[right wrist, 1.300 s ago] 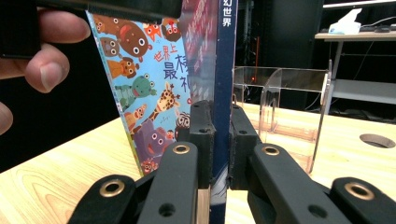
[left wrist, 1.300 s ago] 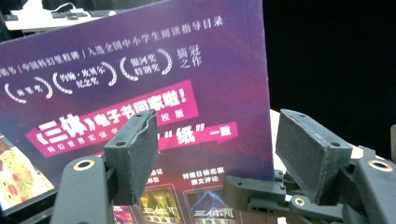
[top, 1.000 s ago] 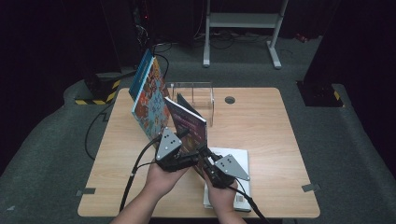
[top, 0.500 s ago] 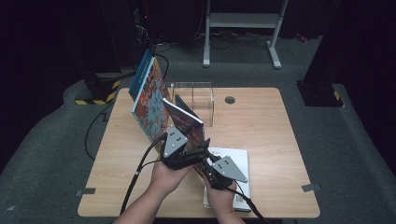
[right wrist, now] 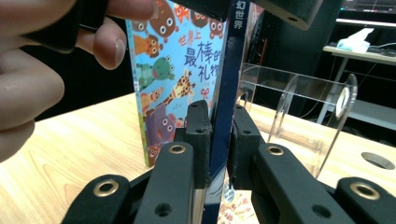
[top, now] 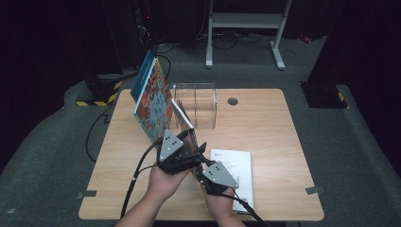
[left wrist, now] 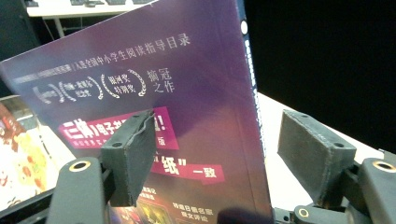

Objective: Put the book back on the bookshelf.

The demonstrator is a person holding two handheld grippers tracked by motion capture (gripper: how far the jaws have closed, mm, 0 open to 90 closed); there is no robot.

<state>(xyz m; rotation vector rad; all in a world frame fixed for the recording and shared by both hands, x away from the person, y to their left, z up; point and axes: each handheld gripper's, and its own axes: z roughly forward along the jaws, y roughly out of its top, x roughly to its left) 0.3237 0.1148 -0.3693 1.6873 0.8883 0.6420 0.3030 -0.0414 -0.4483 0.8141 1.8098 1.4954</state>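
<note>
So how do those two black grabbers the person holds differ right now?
The right gripper is clamped shut on the dark purple book's spine. The left gripper stands open around that book, its pads off the cover. In the high view the left sits higher, the right nearer the person. Both are black with two jaws.

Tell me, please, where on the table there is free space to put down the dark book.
The bare wood right of the clear rack and white booklet, up to the table edge, is widest. A narrower strip lies left of the large colourful book. The middle is crowded: both grippers, dark book, rack and booklet sit close together.
</note>
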